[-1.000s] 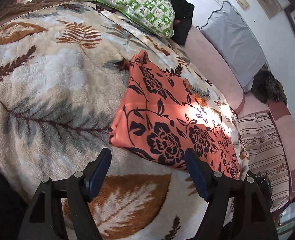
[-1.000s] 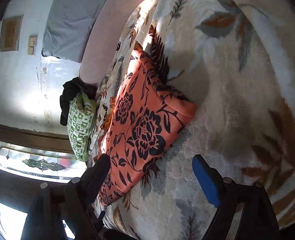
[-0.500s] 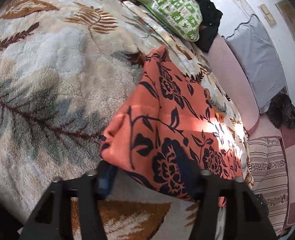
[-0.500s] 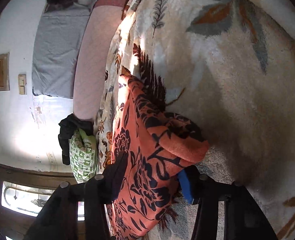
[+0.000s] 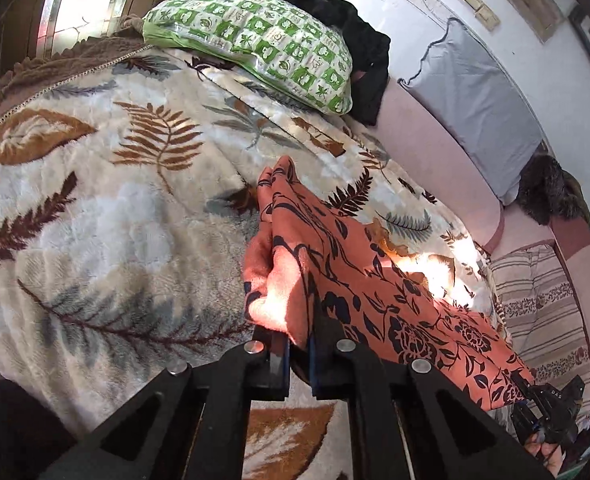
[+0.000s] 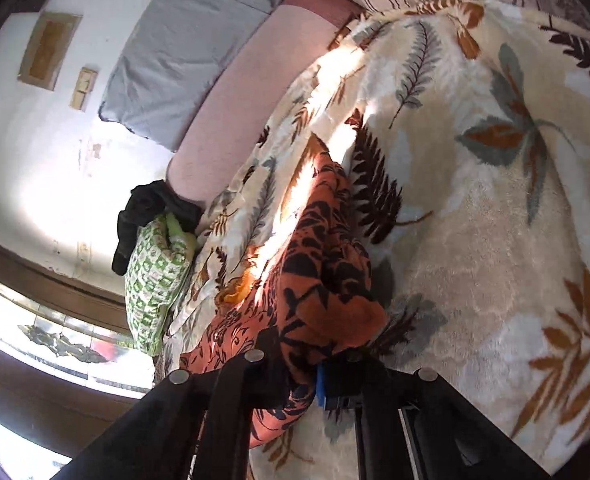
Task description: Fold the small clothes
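Each fisheye view looks forward and downward along its own gripper's fingers, close over the leaf-print blanket (image 5: 95,216). Both share the orange floral cloth (image 5: 359,280), the green pillow (image 6: 155,276) and the grey cushion (image 5: 475,100) from opposite ends.

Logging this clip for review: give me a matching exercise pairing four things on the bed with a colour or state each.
Things:
1. orange floral cloth
2. pillow
3. black garment
4. left hand-held gripper

States:
A. green and white checks
B. shut on a cloth edge
C. heaped behind the pillow
D. pinched at two corners, partly lifted

Pairs: 1-D, 2-A, 3-C, 4-B
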{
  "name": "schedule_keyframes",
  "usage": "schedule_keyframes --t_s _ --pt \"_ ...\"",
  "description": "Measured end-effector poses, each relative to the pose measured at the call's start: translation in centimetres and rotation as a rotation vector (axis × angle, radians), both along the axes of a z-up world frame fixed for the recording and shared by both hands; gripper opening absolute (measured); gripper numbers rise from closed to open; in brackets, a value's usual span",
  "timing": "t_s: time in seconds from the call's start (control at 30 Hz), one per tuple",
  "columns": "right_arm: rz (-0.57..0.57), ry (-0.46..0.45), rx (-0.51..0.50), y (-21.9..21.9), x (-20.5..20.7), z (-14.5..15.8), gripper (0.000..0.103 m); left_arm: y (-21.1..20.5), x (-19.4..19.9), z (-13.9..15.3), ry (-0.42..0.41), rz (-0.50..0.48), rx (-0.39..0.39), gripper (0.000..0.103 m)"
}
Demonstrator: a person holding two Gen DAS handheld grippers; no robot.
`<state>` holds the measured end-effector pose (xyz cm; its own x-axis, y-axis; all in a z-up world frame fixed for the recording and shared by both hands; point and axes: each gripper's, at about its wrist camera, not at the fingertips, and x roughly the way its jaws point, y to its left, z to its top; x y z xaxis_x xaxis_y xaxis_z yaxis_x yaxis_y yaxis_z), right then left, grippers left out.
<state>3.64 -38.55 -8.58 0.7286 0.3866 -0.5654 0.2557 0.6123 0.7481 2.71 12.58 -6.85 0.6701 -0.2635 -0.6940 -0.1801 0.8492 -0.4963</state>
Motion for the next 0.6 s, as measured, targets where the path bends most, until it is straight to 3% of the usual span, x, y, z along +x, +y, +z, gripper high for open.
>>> schedule_keyframes --t_s 0.07,0.1,0.13,0.17,0.2,0.23,0.27,0.33,0.43,0.5,0.6 --pt "0.04 0.018 -0.04 1.3 -1.6 -0.2 0.013 0.9 -0.6 -1.5 0.021 -0.024 0.019 0.008" --pt "0.061 0.02 -0.038 1.4 -1.9 -1.5 0.013 1.3 -0.4 -3.1 0.053 -0.044 0.003 0.008" --pt "0.062 0.041 -0.04 1.1 -1.8 -3.2 0.02 1.5 0.0 -4.9 0.116 -0.057 -0.003 0.009" --pt "0.056 0.117 -0.055 0.7 -1.5 -5.4 0.043 2.0 0.2 -6.6 0.189 -0.051 -0.012 0.009" --pt "0.06 0.21 -0.033 0.5 -1.1 -7.6 0.058 2.6 0.0 -7.6 0.217 -0.034 -0.051 0.015" --pt "0.051 0.194 0.033 0.0 -1.6 -8.5 0.062 3.2 -0.5 -7.7 0.2 -0.018 -0.086 0.018" --pt "0.041 0.15 0.049 -0.5 -2.3 -8.2 0.063 3.6 -0.8 -7.3 0.181 -0.005 -0.08 0.018" --pt "0.039 0.15 0.01 -1.4 -3.3 -6.8 0.068 3.7 -1.3 -5.9 0.143 -0.007 -0.039 0.023" --pt "0.023 0.101 -0.084 -3.4 -3.2 -3.8 0.069 3.1 -1.7 -3.5 0.077 -0.024 0.068 0.026" --pt "0.028 0.065 -0.137 -4.3 -1.4 -2.3 0.07 2.3 -1.8 -1.9 0.015 -0.047 0.145 0.029" --pt "0.143 0.065 -0.162 -4.1 4.3 -2.0 0.07 0.7 -1.7 -0.4 -0.048 -0.092 0.206 0.038"
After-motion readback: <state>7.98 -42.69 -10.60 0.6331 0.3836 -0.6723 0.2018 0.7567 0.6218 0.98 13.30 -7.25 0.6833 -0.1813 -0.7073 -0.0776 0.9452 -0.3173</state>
